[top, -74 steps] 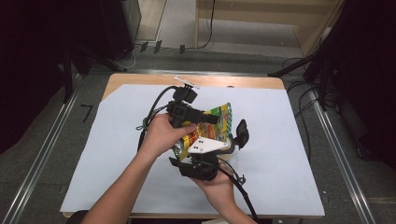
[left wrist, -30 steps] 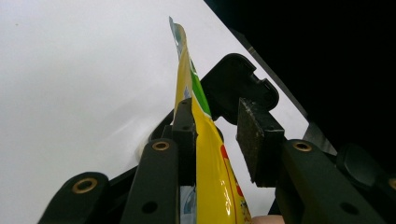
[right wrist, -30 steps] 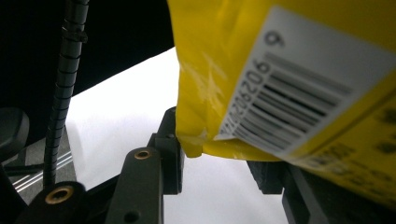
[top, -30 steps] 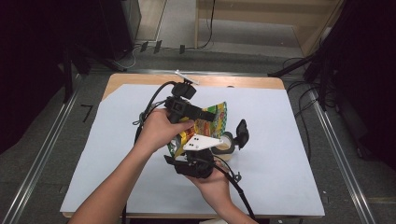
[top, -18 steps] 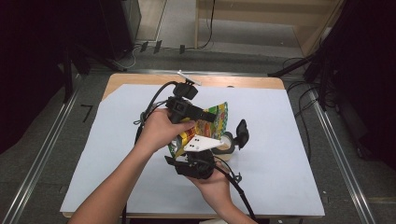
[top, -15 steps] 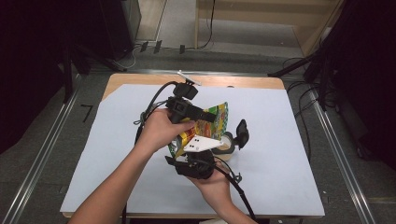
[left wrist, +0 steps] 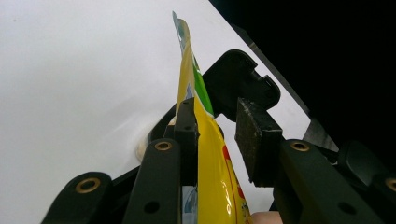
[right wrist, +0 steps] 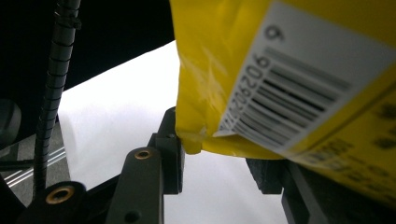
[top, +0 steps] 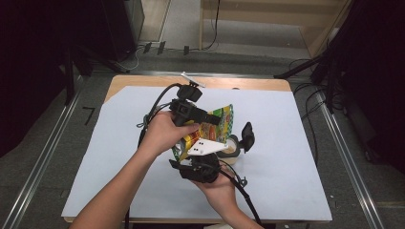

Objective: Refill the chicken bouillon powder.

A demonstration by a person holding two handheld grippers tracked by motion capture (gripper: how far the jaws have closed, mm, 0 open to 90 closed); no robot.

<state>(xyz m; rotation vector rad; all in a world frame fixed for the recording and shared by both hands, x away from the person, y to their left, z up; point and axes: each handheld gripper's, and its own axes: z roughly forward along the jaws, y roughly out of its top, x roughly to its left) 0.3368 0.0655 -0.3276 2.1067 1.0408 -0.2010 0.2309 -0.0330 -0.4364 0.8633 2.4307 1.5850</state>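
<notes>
While the left tool stands part-open, one pad touching the yellow snack bag and the other clear of it, the bag hangs above the white worktop; the right tool, also part-open, has the bag's corner between its pads, grip unclear.

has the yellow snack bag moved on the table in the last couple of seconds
Yes, slightly. The snack bag, between both tongs, has shifted a little toward the table's far wooden edge.
</notes>
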